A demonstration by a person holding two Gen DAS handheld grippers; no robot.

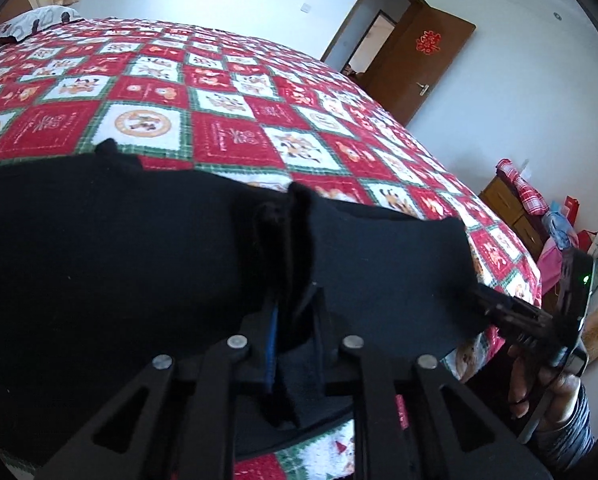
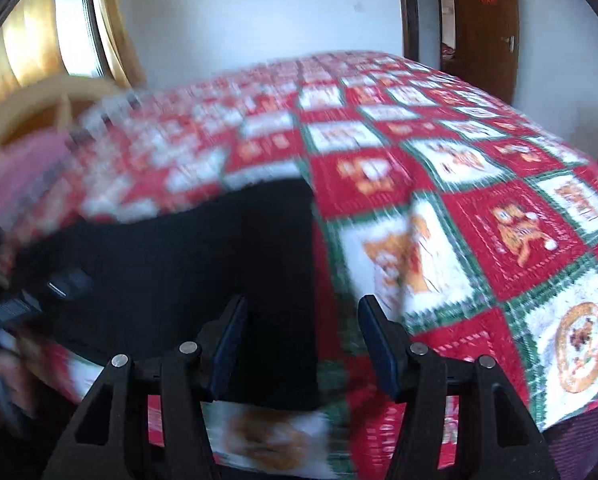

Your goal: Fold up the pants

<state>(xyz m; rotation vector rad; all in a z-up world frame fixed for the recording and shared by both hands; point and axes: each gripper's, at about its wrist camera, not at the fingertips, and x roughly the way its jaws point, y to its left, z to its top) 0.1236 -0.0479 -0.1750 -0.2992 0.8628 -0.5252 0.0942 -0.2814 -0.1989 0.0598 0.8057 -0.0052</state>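
Note:
Black pants (image 1: 111, 248) lie across the near part of a bed. My left gripper (image 1: 295, 296) is shut on a bunched fold of the pants and lifts it a little. My right gripper (image 2: 303, 320) is open, its jaws wide apart over the right end of the pants (image 2: 203, 256), holding nothing. The right gripper also shows in the left wrist view (image 1: 511, 312) at the pants' right edge. The left gripper shows blurred in the right wrist view (image 2: 39, 296) at the left. The right wrist view is motion-blurred.
The bed carries a red, white and green patchwork quilt (image 1: 239, 92). A pillow (image 1: 35, 20) lies at the far left. A brown door (image 1: 423, 64) stands open behind. A wooden cabinet (image 1: 511, 204) with clutter stands right of the bed. A curtained window (image 2: 47, 28) is at the left.

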